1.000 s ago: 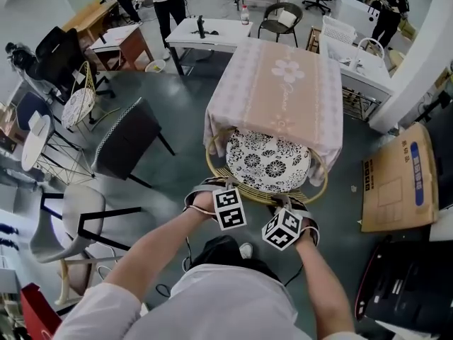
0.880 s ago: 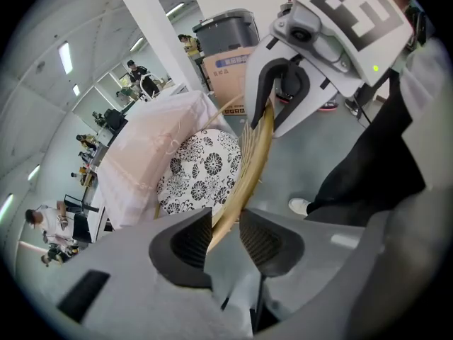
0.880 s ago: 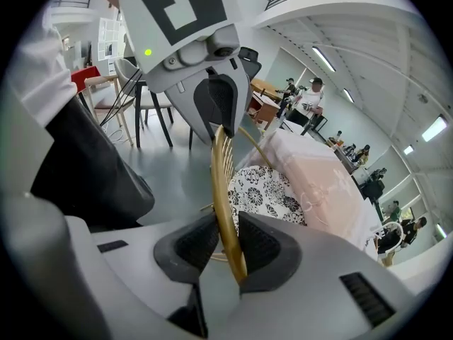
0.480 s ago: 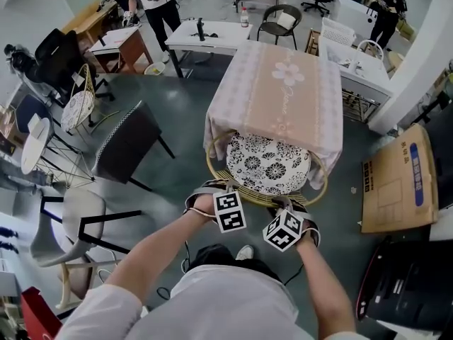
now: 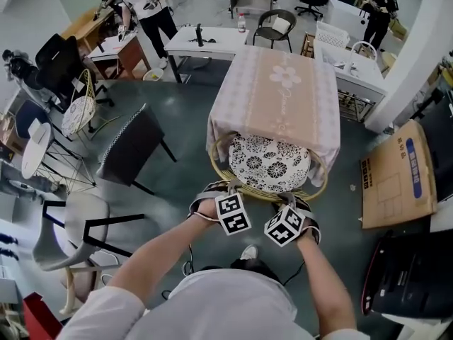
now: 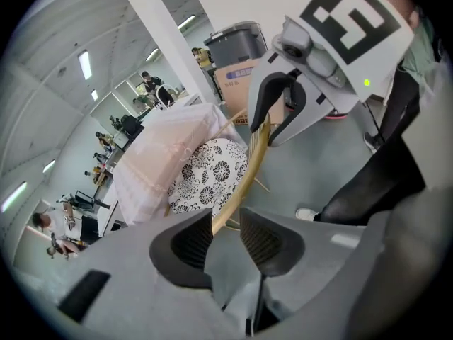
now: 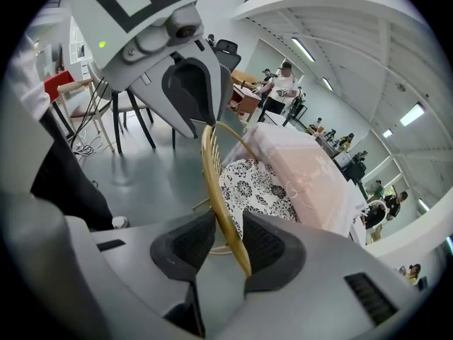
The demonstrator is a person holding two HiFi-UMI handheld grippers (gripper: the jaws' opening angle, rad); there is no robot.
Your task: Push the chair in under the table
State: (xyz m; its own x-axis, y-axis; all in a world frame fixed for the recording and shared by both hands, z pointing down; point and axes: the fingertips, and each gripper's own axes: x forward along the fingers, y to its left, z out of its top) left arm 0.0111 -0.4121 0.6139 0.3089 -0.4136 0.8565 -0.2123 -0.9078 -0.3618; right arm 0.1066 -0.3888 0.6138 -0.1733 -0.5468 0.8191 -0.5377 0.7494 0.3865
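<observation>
Both tools are straddling the curved back rail (image 7: pixel 221 190) of the round rattan chair with black-and-white floral cushion (image 5: pixel 267 163) so I can push evenly. The right tool (image 7: pixel 228 241) has just been opening, and the rail is lying loose between its pads. The left tool (image 6: pixel 226 236) is likewise sitting slack around it. The chair is resting half-tucked under the near edge of the pink-clothed surface (image 5: pixel 279 83).

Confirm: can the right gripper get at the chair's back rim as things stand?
Likely yes: the chair's back rim passes between the jaws of the right gripper, which have just been opening and stand apart around it. Nothing else is in the way.
</observation>
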